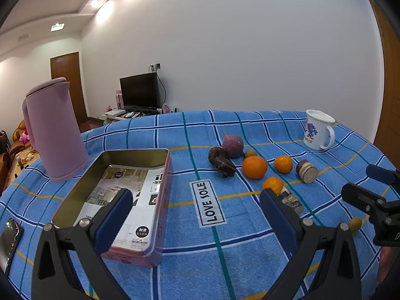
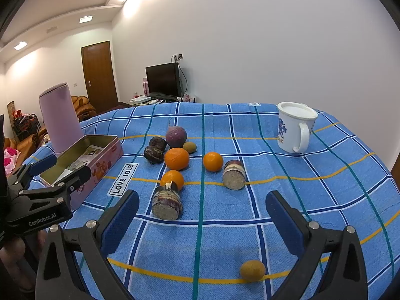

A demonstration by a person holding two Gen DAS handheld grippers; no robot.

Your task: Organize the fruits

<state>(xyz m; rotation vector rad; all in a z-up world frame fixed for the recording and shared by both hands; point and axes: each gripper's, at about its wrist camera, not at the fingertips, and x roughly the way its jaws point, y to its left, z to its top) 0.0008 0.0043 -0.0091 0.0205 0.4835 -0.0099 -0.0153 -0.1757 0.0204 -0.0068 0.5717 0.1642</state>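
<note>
Three oranges point(image 2: 176, 158) point(image 2: 213, 161) point(image 2: 172, 179) lie mid-table among two cut sugarcane pieces point(image 2: 167, 202) point(image 2: 234, 174), a purple round fruit point(image 2: 176, 136), two dark lumpy fruits point(image 2: 154, 150) and a small brown fruit point(image 2: 189, 147). Another small brown fruit point(image 2: 252, 270) lies close in front of my right gripper point(image 2: 202, 206), which is open and empty. My left gripper point(image 1: 195, 203) is open too, its left finger over the open pink tin point(image 1: 163, 175), its right finger beside the nearest orange point(image 1: 273, 184). The tin point(image 2: 105, 160) holds printed paper.
A pink kettle point(image 1: 53, 130) stands behind the tin at the left. A white mug point(image 2: 293, 127) stands at the far right. A phone point(image 1: 10, 240) lies at the left table edge. The blue plaid cloth point(image 2: 250, 225) carries a LOVE SOLE label point(image 1: 207, 203).
</note>
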